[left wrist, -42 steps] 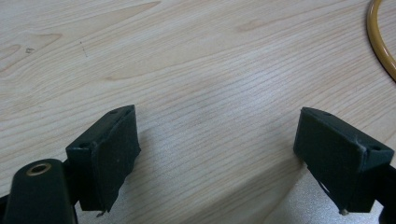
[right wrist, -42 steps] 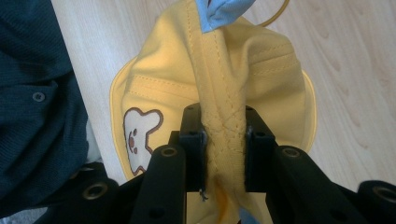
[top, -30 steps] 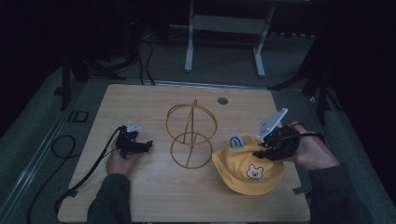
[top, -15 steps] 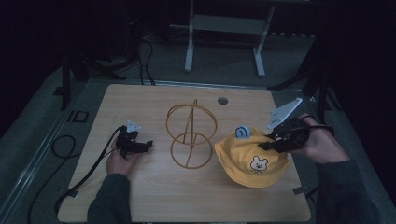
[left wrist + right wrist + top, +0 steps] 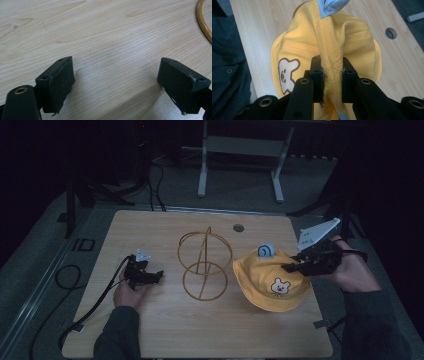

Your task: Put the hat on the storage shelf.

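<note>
A yellow bucket hat [image 5: 265,275] with a bear patch [image 5: 280,286] and a blue ear tab [image 5: 265,250] is at the table's right side. My right gripper [image 5: 289,267] is shut on a pinched fold of its crown and holds that side raised. In the right gripper view the jaws squeeze the stitched yellow fabric [image 5: 331,50] at the gripper [image 5: 331,65], and they have just closed a little tighter on it. My left gripper [image 5: 158,274] rests on the wood at the left. It stands open [image 5: 117,82] over bare tabletop.
A gold wire stand [image 5: 204,265] of two rings stands mid-table between the hands; its base ring [image 5: 204,23] lies just beyond the left gripper. The wooden table [image 5: 150,227] has a cable hole [image 5: 238,227] at the back. A black cable [image 5: 95,305] trails off the left edge.
The right gripper has risen and drawn to the right with the hat's crown, lifting and stretching the hat. The left gripper has stayed put.
</note>
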Demonstrator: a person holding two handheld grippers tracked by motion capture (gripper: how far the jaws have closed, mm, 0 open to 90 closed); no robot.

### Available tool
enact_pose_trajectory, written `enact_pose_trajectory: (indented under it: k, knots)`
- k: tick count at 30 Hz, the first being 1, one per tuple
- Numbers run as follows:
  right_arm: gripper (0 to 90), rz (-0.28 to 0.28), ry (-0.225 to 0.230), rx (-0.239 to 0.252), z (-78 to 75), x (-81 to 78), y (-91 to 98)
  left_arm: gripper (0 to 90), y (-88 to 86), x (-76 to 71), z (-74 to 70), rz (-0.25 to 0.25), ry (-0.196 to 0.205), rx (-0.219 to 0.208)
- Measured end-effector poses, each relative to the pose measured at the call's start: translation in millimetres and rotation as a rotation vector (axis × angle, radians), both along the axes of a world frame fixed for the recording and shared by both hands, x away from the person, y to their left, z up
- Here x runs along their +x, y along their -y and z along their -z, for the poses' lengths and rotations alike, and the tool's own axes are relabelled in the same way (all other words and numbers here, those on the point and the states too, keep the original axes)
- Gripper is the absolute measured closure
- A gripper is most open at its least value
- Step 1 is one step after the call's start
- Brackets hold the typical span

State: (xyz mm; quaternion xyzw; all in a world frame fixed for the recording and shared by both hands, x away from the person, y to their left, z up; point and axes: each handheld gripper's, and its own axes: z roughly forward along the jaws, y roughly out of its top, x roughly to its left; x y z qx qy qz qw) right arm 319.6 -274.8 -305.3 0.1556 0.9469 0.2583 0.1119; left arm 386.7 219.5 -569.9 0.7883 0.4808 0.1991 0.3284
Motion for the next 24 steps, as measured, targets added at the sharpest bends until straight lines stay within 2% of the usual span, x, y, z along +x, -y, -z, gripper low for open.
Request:
enact_pose_trajectory:
  k: [10,14,24]
  knots:
    - [76.9,0.002,0.011,0.101,-12.5,1.8,10.6,13.9,0.0,0.0,0.0,0.000,0.000,0.000]
    - [76.9,-0.015,0.014,0.141,-16.0,2.9,12.1,13.9,-0.1,0.0,-0.2,0.001,-0.002,0.000]
    - [76.9,-0.027,0.025,0.177,-19.9,6.3,8.1,13.9,-0.1,0.0,-0.2,0.001,-0.002,0.000]
